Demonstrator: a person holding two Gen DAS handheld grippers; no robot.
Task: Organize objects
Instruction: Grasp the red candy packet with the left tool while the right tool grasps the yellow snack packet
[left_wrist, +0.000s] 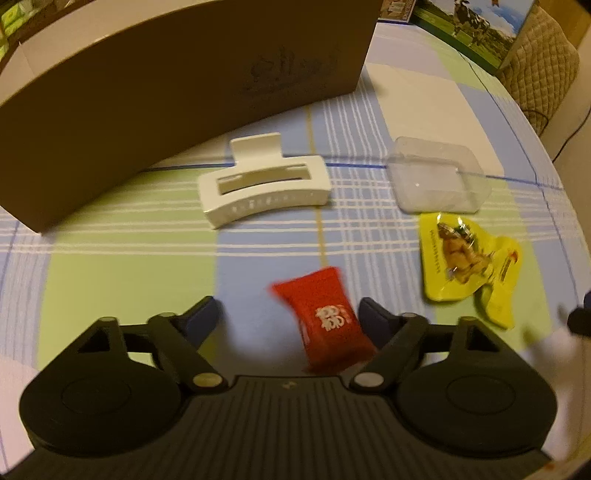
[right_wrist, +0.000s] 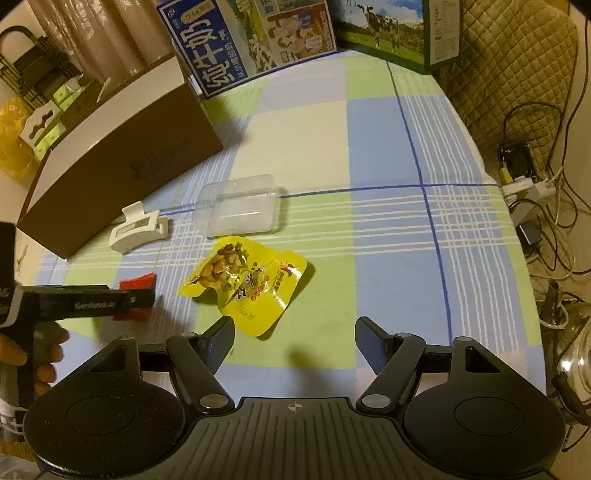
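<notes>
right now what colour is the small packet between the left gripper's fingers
Red with white characters: the small foil packet sits between the open left gripper. Clearest in the left wrist view.

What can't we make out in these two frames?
- Brown box contents: both views show only its outer walls.
- Red packet print: motion-blurred in left wrist view; mostly hidden behind the left claw in right wrist view.
- Yellow snack pouch text: too small.
- Clear plastic container contents: unclear.

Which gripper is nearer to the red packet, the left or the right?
Left. The left gripper is open with the red packet between its fingers. The right gripper is open off to the side, near the yellow snack bag.
</notes>
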